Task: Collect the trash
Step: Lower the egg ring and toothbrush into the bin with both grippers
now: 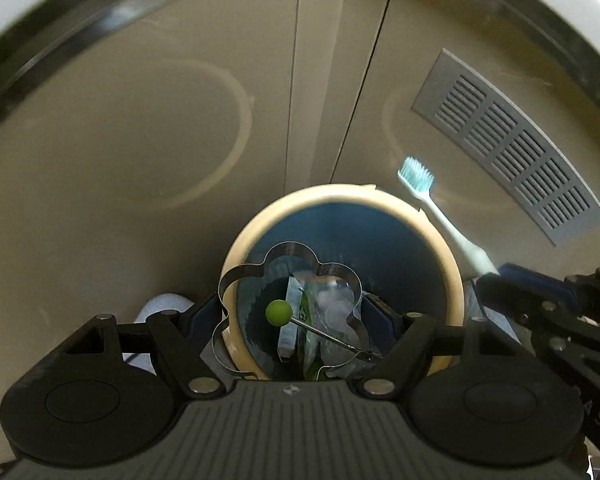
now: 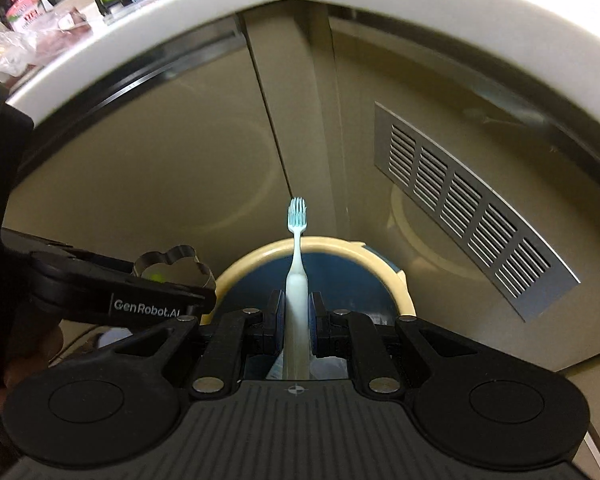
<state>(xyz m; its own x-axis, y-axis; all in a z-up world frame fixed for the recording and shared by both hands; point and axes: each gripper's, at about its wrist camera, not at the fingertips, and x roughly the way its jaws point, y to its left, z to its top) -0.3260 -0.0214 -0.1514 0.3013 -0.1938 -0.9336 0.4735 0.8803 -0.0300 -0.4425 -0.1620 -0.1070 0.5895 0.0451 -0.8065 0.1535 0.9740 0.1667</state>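
1. Gripping a flower-shaped metal mould (image 1: 288,312), the left gripper (image 1: 296,320) is standing wide over the bin (image 1: 448,276).
2. Clamping a pale toothbrush (image 2: 298,280), the right gripper (image 2: 296,312) is nearly closed above the cream-rimmed bin.
3. Lying inside is crumpled packaging (image 1: 332,316).
4. Standing beyond are glossy beige cabinet doors (image 1: 140,140) and a slatted vent (image 1: 508,144).

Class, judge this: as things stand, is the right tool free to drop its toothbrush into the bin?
Probably yes. The right tool holds the toothbrush above the bin's open mouth; the left tool, with its metal ring, is off to one side.
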